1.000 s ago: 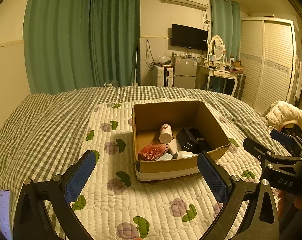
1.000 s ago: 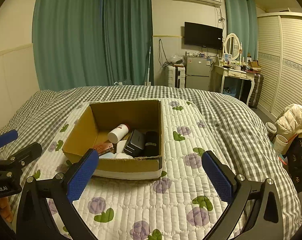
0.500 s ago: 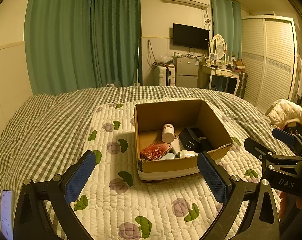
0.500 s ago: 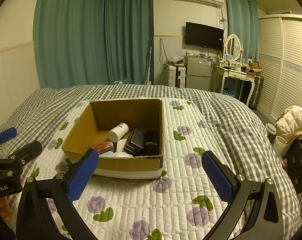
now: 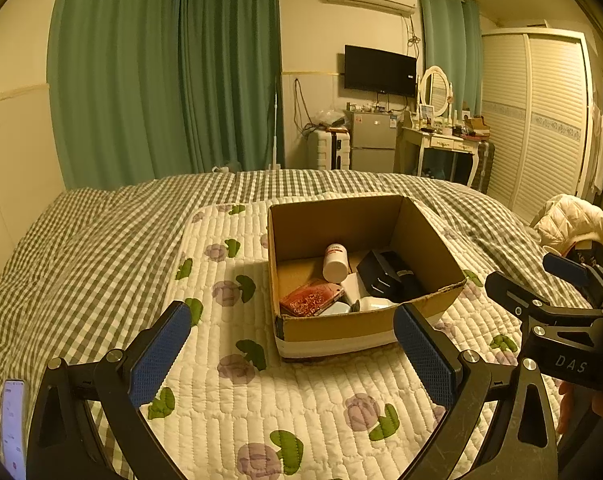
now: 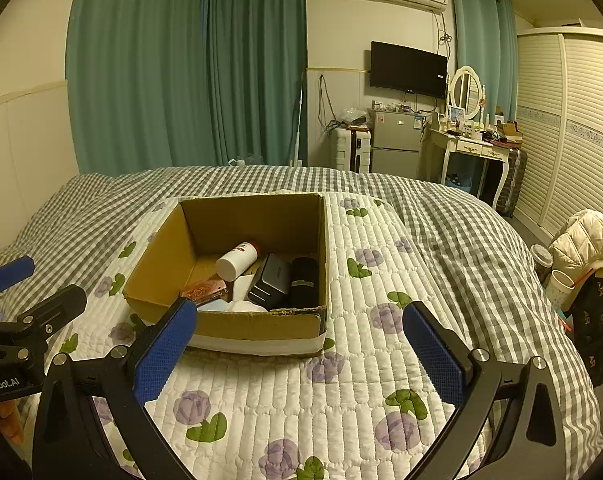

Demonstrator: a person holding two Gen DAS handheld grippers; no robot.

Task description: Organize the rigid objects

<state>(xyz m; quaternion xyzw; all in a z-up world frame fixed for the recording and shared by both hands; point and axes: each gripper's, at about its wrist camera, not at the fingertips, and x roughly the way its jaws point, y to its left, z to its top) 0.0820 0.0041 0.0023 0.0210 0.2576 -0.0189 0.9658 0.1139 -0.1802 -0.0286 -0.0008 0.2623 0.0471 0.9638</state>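
An open cardboard box (image 5: 341,328) (image 6: 261,324) stands on a flowered quilted mat on the bed. Inside lie a white bottle with a red label (image 5: 335,262) (image 6: 237,261), a red patterned pack (image 5: 311,298) (image 6: 203,291), a black box (image 5: 381,274) (image 6: 271,285), a black cylinder (image 6: 304,282) and white items (image 5: 371,304). My left gripper (image 5: 291,354) is open and empty, held above the mat in front of the box. My right gripper (image 6: 299,354) is open and empty, also in front of the box. Each gripper shows at the edge of the other's view.
The flowered mat (image 5: 221,360) lies on a green checked duvet (image 5: 81,248). A phone (image 5: 13,420) lies at the near left. A padded jacket (image 6: 585,236) and cups (image 6: 557,284) are beside the bed on the right. Fridge, dressing table and wardrobe stand far behind.
Both grippers have drawn back slightly and risen, so the box sits a little farther and lower in view. Both jaws stay open and empty.
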